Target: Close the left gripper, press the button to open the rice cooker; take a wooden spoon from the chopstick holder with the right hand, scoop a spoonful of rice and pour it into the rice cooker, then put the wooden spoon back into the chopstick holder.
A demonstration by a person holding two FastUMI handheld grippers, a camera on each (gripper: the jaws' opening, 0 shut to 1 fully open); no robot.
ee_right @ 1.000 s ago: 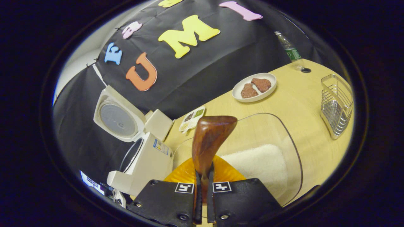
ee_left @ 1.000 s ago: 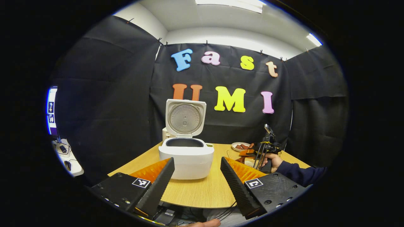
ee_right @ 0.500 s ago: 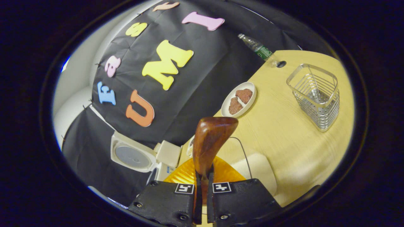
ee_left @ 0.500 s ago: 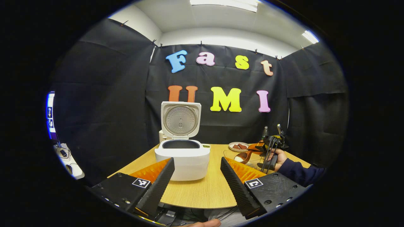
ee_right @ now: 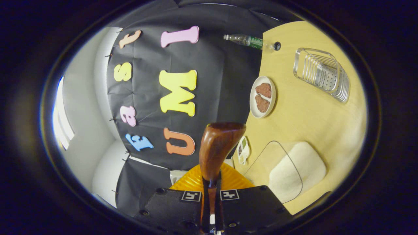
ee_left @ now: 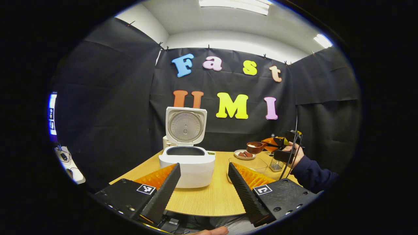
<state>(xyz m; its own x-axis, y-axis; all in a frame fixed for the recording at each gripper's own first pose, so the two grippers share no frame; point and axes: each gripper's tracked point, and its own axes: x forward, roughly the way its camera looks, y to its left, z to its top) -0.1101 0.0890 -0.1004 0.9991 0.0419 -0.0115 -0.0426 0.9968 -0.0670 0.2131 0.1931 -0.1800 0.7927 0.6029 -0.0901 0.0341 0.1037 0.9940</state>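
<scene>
The left tongs are held low and level, their two fingers spread wide apart with nothing between them. The right tongs are rolled hard onto their side, fingers pressed together on the handle of the wooden spoon. In the left gripper view, a hand in a dark sleeve holds the right tongs raised.
</scene>
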